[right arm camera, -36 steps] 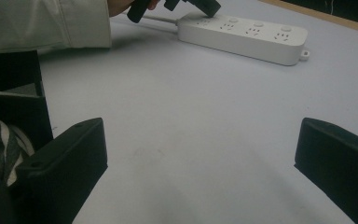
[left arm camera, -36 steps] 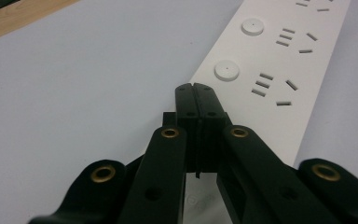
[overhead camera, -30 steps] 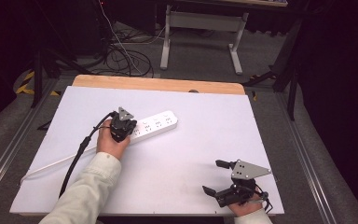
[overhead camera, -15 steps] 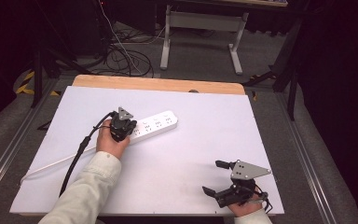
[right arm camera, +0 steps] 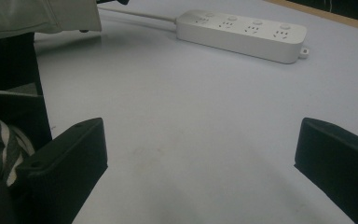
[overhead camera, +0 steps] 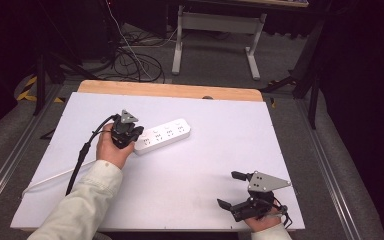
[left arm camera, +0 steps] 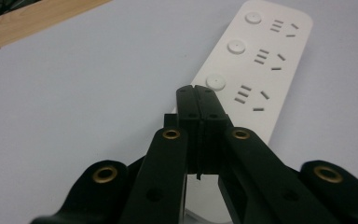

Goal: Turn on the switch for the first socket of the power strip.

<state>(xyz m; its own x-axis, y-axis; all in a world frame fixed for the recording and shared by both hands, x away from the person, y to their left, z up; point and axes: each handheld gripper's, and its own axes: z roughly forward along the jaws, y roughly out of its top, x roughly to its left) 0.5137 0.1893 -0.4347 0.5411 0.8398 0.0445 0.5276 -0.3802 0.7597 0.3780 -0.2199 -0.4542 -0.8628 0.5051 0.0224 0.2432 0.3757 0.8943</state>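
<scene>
A white power strip (overhead camera: 164,135) with several sockets and round buttons lies on the white table top (overhead camera: 195,165), slightly left of centre. My left gripper (overhead camera: 132,137) is shut, with its tips pressed together over the strip's near end (left arm camera: 233,98), close to a round button (left arm camera: 216,82). My right gripper (overhead camera: 232,190) rests near the table's front right edge, jaws wide open with nothing between them. From the right gripper view the power strip (right arm camera: 242,33) lies far ahead across bare table.
The strip's white cord (overhead camera: 50,179) runs left toward the table's front left corner. A wooden strip (overhead camera: 170,91) edges the far side of the table. Beyond it are floor cables (overhead camera: 130,55) and a metal stand (overhead camera: 215,30).
</scene>
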